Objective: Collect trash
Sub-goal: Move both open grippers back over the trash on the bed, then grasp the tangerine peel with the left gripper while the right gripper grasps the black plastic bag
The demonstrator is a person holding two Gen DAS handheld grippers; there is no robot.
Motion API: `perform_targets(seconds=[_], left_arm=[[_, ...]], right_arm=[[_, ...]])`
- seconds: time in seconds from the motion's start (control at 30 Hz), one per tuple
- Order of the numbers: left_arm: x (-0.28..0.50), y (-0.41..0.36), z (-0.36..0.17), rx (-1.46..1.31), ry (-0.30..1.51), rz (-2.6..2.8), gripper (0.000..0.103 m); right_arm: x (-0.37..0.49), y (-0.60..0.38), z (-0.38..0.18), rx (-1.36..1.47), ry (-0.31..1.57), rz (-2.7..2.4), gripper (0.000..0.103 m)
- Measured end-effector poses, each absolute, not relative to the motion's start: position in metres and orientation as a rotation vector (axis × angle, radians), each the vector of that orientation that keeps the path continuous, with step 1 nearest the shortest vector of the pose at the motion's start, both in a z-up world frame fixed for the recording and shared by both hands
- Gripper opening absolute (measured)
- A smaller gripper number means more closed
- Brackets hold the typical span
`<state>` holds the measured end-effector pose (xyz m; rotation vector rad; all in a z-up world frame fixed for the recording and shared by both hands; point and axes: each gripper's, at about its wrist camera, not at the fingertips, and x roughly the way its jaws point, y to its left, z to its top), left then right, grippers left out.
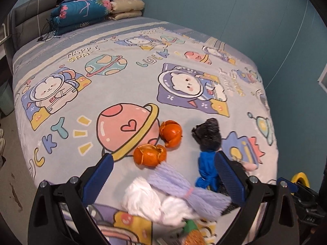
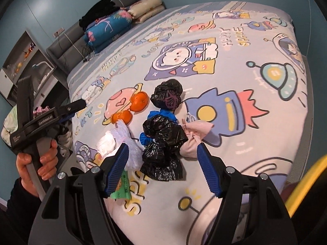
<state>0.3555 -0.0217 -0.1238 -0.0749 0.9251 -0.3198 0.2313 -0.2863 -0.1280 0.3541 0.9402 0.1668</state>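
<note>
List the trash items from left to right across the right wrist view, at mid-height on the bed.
White crumpled tissue → lilac plastic bag → large black plastic bag → pink tied bag.

Bed point(image 2: 255, 143), cartoon space-print cover, carrying: two orange peels point(image 2: 139, 101), black bags point(image 2: 163, 140), blue bag point(image 2: 161, 114), pink bundle point(image 2: 196, 136), folded quilts point(image 1: 81, 14) lying at headboard.

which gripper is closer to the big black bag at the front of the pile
Right. The right gripper is open with the big black bag lying between its fingers. The left gripper is open further left, over the lilac bag and white bag.
</note>
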Motion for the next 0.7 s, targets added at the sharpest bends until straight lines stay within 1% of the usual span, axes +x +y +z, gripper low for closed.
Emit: perform_targets(seconds=[0.43,0.53,0.6,0.7], left_arm=[[0.426,-0.053,-0.18,-0.035,1.035,-0.318,0.095],[0.434,-0.055,-0.19,-0.037,1.06,-0.318,0.095],[0.436,-0.057,-0.194,-0.036,1.071,-0.321,0.095],[0.438,-0.06,-0.2,-0.02,1.078,-0.32,0.095]], right_arm=[[0.262,-0.266,-0.162,0.285,1.011,0.169,0.065],[0.27,-0.265,-0.168,0.289,1.025,0.155,0.064],[0.274,-0.265,-0.169,0.292,1.026,0.148,0.061],[0.281,-0.262,-0.169,0.288,1.023,0.151,0.06]])
